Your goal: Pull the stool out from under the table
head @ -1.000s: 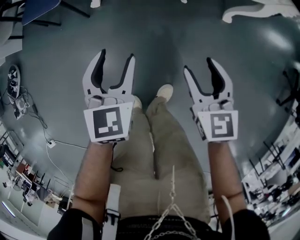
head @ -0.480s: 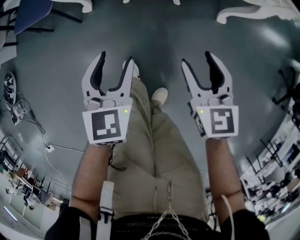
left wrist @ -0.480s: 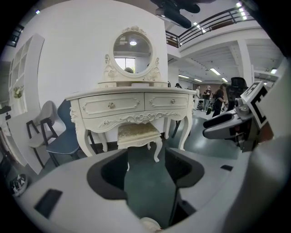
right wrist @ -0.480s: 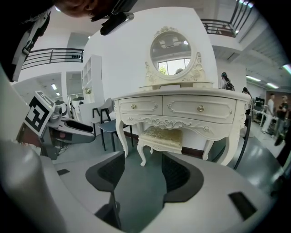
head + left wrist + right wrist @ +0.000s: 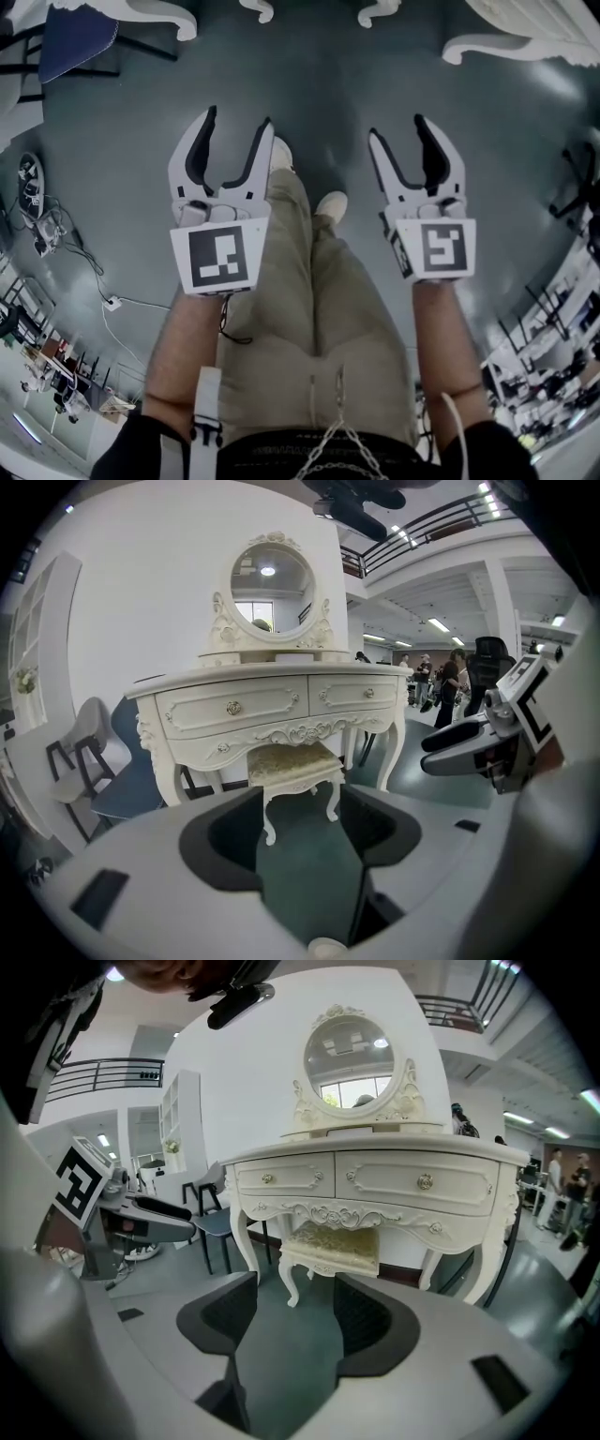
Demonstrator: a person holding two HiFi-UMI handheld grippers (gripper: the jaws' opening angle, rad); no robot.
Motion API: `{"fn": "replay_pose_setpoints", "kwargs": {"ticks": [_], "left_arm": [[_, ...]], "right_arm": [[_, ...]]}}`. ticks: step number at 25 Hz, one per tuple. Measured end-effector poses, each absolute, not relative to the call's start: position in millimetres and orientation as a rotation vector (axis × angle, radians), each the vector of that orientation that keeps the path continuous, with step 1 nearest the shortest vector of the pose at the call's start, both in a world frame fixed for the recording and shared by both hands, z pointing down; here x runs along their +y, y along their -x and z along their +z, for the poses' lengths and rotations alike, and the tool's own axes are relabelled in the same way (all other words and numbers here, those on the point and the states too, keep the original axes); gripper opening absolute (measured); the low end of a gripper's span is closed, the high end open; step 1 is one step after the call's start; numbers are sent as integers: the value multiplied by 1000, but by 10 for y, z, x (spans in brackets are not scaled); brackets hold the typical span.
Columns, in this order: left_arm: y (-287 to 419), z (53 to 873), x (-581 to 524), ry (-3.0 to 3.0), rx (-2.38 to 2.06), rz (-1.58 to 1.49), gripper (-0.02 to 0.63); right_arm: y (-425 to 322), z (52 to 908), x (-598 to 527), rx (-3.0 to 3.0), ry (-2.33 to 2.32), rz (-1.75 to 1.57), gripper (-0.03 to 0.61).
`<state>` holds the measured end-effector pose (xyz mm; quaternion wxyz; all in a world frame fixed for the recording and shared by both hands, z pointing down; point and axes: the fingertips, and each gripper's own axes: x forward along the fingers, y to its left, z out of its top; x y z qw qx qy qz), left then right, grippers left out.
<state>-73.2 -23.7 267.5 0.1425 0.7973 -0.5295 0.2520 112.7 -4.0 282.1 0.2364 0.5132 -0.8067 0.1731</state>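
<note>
The stool (image 5: 292, 761) stands under the bench (image 5: 272, 705), far ahead, so nothing is done yet. The left claw (image 5: 237, 117) and the right claw (image 5: 397, 127) are both spread and empty.

The table (image 5: 272, 705) looks like wood painted white, smooth with a soft sheen. Its drawer knobs (image 5: 232, 707) glint like metal, and the mirror (image 5: 272, 578) on top of it is glossy glass. Under the table, the stool (image 5: 286, 759) has the same white finish and a seat of pale patterned cloth. The floor (image 5: 328, 94) before the table is smooth grey with dull reflections. The left gripper (image 5: 237, 117) and right gripper (image 5: 397, 127) are matt white plastic with matt black pads (image 5: 220, 841).
</note>
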Motion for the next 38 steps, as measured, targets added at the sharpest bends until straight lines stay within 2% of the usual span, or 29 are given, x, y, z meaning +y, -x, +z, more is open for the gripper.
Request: {"fn": "replay_pose_setpoints", "kwargs": {"ticks": [24, 38], "left_arm": [[1132, 2917, -1395, -2405, -1356, 851, 253], [937, 3625, -1888, -2393, -1319, 959, 253]], "right_arm": [[-684, 2648, -1439, -2234, -1510, 435, 250], [-927, 3353, -1870, -2133, -1465, 381, 250]]}}
